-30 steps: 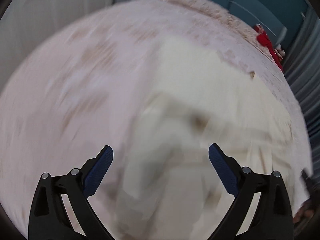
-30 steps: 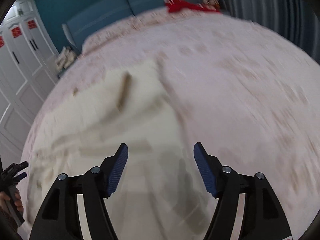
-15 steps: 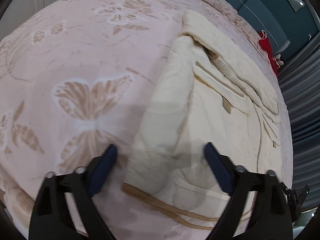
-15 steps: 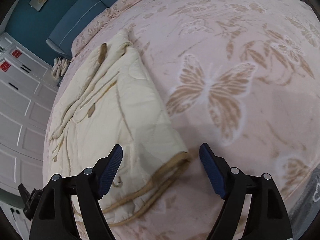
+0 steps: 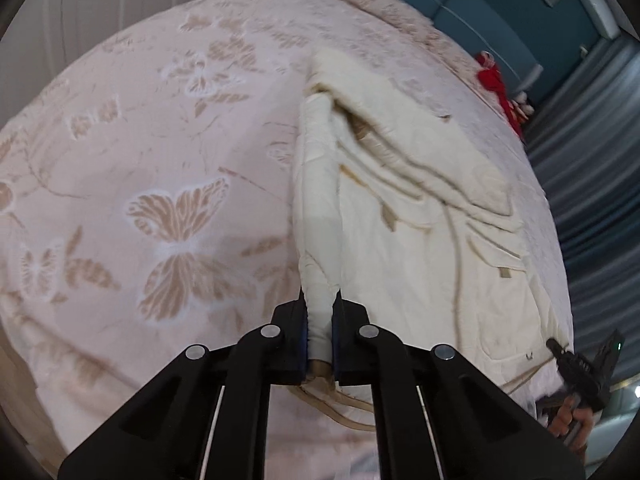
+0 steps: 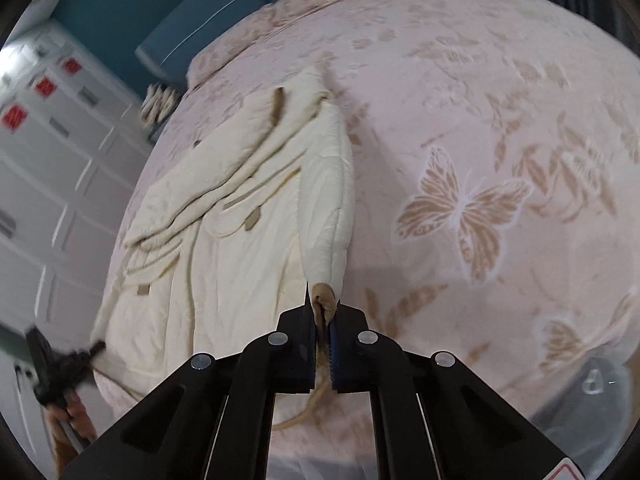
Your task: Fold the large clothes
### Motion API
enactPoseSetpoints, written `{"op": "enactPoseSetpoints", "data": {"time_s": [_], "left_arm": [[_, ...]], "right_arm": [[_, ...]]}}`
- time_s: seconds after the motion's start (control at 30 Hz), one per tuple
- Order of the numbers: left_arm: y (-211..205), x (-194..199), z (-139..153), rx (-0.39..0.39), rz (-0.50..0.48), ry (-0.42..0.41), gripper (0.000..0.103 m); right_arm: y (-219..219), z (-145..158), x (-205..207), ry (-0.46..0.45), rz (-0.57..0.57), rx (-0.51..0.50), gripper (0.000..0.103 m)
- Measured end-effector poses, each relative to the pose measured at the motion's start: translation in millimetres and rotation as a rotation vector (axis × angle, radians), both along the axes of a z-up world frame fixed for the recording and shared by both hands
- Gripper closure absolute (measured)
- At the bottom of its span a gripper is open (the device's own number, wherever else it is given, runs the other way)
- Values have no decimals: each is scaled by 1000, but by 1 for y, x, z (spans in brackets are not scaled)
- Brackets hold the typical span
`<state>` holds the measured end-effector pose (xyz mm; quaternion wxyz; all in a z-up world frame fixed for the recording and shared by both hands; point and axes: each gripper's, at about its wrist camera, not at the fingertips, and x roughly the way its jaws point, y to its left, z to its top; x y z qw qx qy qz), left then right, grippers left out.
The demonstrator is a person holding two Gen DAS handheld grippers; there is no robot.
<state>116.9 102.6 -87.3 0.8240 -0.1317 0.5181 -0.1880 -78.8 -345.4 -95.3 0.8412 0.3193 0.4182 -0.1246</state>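
Observation:
A large cream padded garment with tan trim lies on a pink bed with a butterfly pattern; it also shows in the right wrist view. My left gripper is shut on the garment's near left corner and lifts that edge into a raised ridge. My right gripper is shut on the near right corner, pinching the tan hem, with a tan drawstring hanging below. The right gripper also shows in the left wrist view, and the left gripper in the right wrist view.
The pink butterfly bedspread spreads wide to either side of the garment. A red item lies near the teal headboard. White wardrobe doors stand on one side, grey curtains on the other.
Both grippers were open above the garment's near corners. Now both have shut on those corners and the side edges are pulled up off the bed.

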Motion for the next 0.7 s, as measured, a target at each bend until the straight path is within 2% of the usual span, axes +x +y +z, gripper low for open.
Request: {"op": "enactPoseSetpoints", "data": {"time_s": [0.17, 0.23, 0.37, 0.43, 0.5, 0.53, 0.6, 0.7], "left_arm": [[36, -71, 33, 1, -82, 33, 97], [55, -103, 41, -11, -86, 64, 97], [90, -162, 68, -59, -45, 104, 97], [97, -172, 85, -98, -14, 85, 97], [92, -167, 100, -108, -6, 37, 97], [85, -156, 111, -107, -14, -19, 97], [76, -140, 122, -97, -15, -78, 97], [58, -90, 132, -102, 17, -156, 96]], "right_arm": [[23, 36, -57, 135, 211, -116, 99], [32, 47, -87, 191, 278, -115, 99], [53, 68, -140, 252, 334, -73, 99], [58, 87, -148, 199, 326, -63, 99], [56, 107, -138, 115, 299, -67, 99], [53, 118, -128, 64, 284, -76, 99], [44, 132, -108, -11, 257, -95, 99], [16, 138, -67, -109, 175, -94, 99]]}}
